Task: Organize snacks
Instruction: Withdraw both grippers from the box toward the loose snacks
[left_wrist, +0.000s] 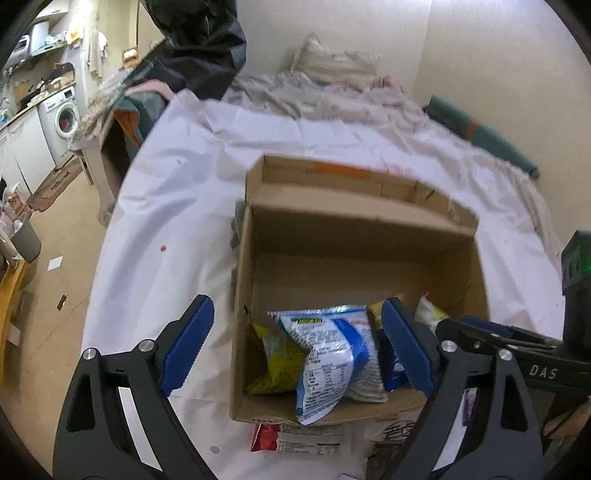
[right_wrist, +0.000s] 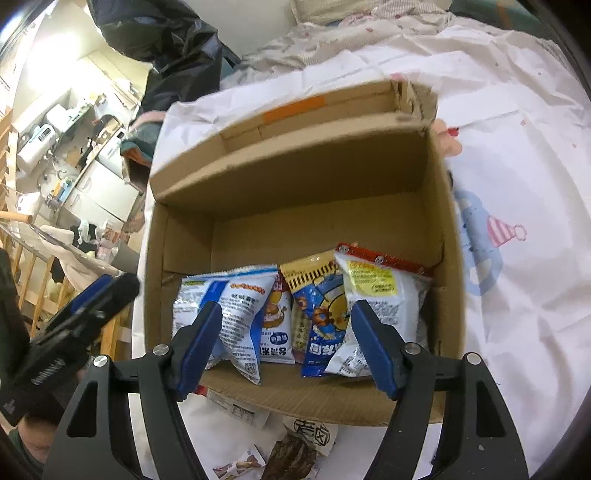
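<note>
An open cardboard box (left_wrist: 354, 236) (right_wrist: 295, 177) stands on a white sheet. Inside lean several snack packets: a blue-white one (left_wrist: 328, 354) (right_wrist: 236, 317), a yellow one (left_wrist: 273, 362), a yellow-blue one (right_wrist: 317, 302) and a white one with a red top (right_wrist: 384, 291). More packets lie on the sheet in front of the box: a red-white one (left_wrist: 295, 439) and a brown one (right_wrist: 291, 458). My left gripper (left_wrist: 299, 347) is open and empty over the box's near-left corner. My right gripper (right_wrist: 288, 347) is open and empty above the box's near wall.
The sheet (left_wrist: 177, 206) covers a bed with rumpled blankets (left_wrist: 332, 92) at the far end. A dark jacket (left_wrist: 199, 40) hangs at the back left. The floor and a kitchen with a washing machine (left_wrist: 62, 118) lie to the left.
</note>
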